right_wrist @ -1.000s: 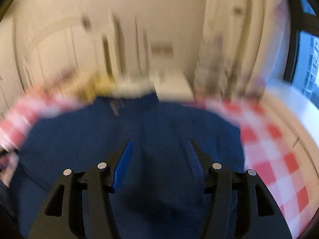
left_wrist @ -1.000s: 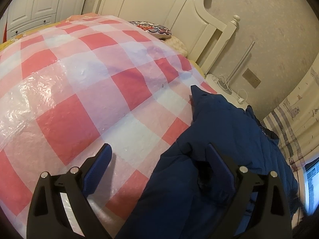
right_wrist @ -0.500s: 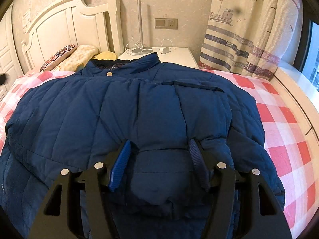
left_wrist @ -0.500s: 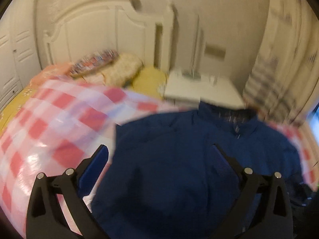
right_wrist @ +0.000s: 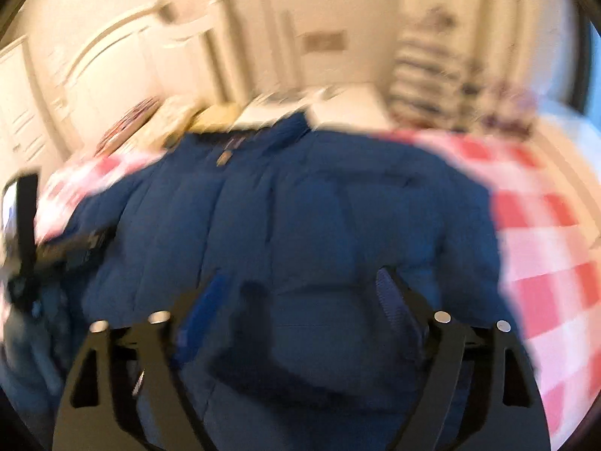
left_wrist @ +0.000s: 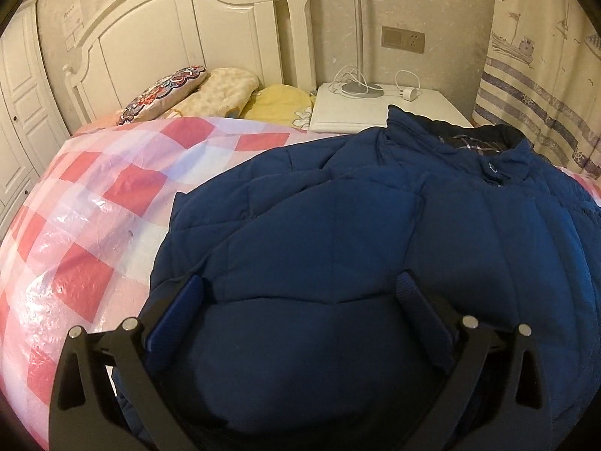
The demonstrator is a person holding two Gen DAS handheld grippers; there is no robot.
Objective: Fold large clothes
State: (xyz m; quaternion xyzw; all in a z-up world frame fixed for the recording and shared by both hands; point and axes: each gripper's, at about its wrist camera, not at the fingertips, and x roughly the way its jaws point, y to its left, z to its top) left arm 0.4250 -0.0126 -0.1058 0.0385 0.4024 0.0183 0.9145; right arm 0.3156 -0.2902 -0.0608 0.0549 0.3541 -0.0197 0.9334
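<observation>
A large navy quilted jacket lies spread on the bed, front up, with its collar toward the nightstand. My left gripper hovers over the jacket's near left part, jaws wide open, with only the flat fabric beneath them. The right wrist view is blurred by motion. In it my right gripper is over the near middle of the jacket. Its jaws are opening, and the padded fabric bulges between the pads without being pinched.
A red-and-white checked plastic cover lies over the bed on both sides of the jacket. Pillows and a white headboard are at the far end. A white nightstand carries a lamp base and cables. A striped curtain hangs at the right.
The left gripper swung from over the checked cover to over the jacket, still open. The right jaws widened and let the fold between them go slack.
</observation>
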